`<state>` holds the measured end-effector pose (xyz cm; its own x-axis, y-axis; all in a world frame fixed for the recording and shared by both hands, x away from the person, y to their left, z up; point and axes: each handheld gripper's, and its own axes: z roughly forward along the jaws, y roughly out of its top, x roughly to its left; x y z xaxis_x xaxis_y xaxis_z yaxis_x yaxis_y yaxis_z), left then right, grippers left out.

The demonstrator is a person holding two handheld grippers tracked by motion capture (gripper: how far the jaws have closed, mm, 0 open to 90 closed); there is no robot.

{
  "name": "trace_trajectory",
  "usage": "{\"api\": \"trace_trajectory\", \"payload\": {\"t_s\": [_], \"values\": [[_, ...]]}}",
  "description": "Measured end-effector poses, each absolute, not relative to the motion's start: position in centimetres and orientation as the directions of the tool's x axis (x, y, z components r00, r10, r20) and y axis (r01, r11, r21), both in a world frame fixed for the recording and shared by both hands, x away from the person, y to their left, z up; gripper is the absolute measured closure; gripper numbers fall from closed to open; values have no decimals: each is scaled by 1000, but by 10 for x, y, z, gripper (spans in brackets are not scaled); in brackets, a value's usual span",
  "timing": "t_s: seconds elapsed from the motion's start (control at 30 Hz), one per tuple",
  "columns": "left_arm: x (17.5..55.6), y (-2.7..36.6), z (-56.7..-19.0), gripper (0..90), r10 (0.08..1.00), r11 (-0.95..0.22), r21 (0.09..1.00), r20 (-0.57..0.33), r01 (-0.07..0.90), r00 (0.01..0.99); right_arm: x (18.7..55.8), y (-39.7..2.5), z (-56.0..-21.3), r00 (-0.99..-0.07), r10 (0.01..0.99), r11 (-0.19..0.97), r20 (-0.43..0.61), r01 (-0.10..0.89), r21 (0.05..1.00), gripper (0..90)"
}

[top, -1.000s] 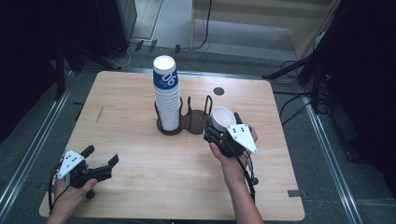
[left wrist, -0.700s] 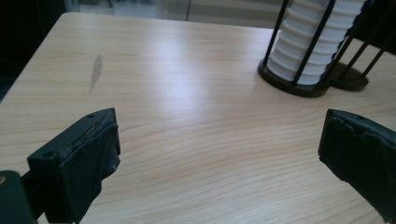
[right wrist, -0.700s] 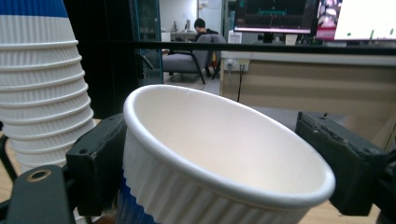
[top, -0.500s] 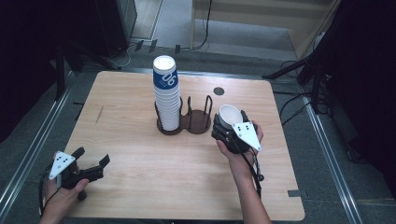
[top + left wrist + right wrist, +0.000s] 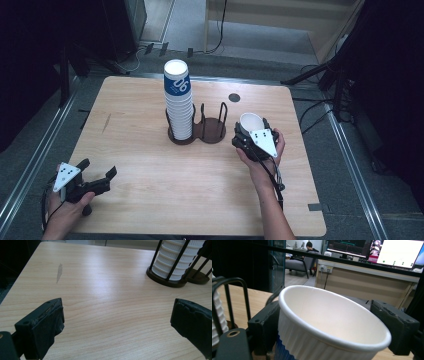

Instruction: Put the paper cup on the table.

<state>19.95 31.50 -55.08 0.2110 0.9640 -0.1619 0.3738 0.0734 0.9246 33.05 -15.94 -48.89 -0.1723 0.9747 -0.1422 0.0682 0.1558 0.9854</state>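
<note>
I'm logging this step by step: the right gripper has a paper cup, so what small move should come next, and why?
Probably carry the cup left, over the empty holder ring. The right gripper is shut on it just right of that ring, while the neighbouring ring already holds the cup stack.

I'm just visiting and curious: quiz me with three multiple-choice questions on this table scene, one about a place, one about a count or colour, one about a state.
1. Where does the tall stack of cups stand?
A. In the left ring of the dark holder
B. In its right ring
C. Flat on the table's near edge

2. How many rings does the holder have?
A. One
B. Two
C. Four

3. What is the right gripper doing?
A. Open over bare wood
B. Shut on a paper cup
C. Shut on the holder

Answers: 1 A, the stack fills the left ring while the right one is vacant. 2 B, two round bases sit joined. 3 B, its fingers press the cup's sides.
</note>
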Motion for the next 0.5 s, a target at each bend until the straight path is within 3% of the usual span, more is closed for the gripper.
{"api": "trace_trajectory", "payload": {"t_s": [0.5], "values": [[201,314,-551,0,964,70,922,-161,381,212,361,-177,-504,-131,972,207,-198,63,976,142]]}}
